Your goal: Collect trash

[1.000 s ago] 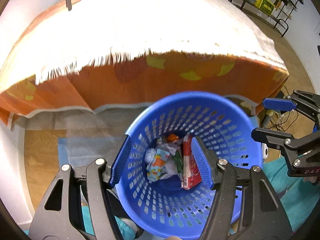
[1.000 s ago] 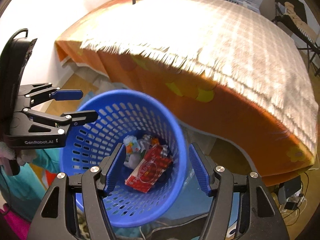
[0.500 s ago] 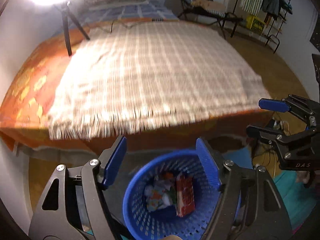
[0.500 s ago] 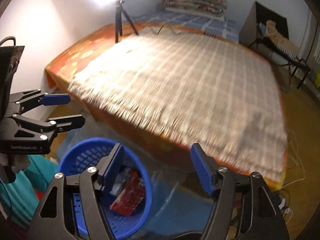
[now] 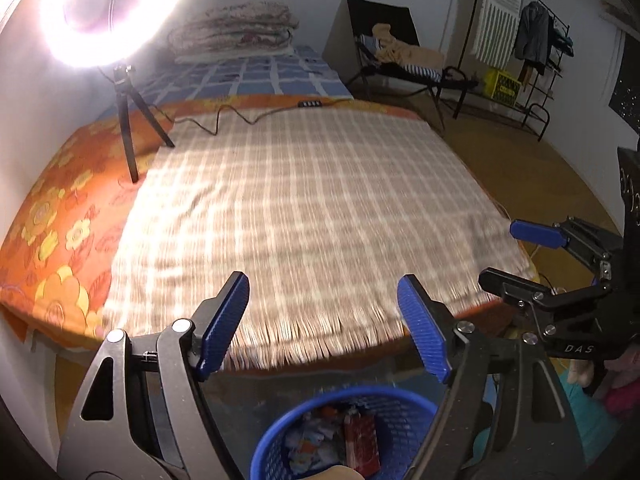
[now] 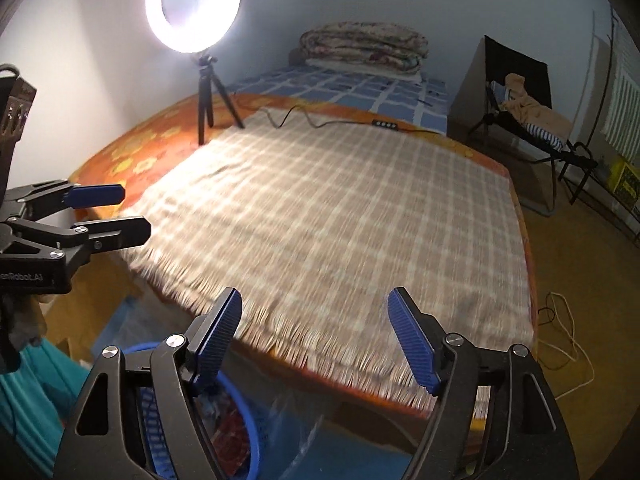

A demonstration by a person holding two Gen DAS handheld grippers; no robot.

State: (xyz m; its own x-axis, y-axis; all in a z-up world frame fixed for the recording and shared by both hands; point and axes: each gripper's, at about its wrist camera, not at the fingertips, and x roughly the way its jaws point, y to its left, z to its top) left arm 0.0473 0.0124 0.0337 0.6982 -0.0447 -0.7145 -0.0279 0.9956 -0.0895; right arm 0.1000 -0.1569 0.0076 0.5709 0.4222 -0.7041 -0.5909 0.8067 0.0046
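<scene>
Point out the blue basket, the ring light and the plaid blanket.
blue basket [image 5: 404,402], left wrist view, far rim.
ring light [image 6: 193,6], right wrist view, glowing disc.
plaid blanket [image 5: 304,216], left wrist view, middle of the cloth.

You read "DAS" in white on black body of right gripper, seen from left wrist. You read "enRobot.AI", first letters cut off, on body of left gripper, seen from right wrist. Yellow crate print too small.
</scene>
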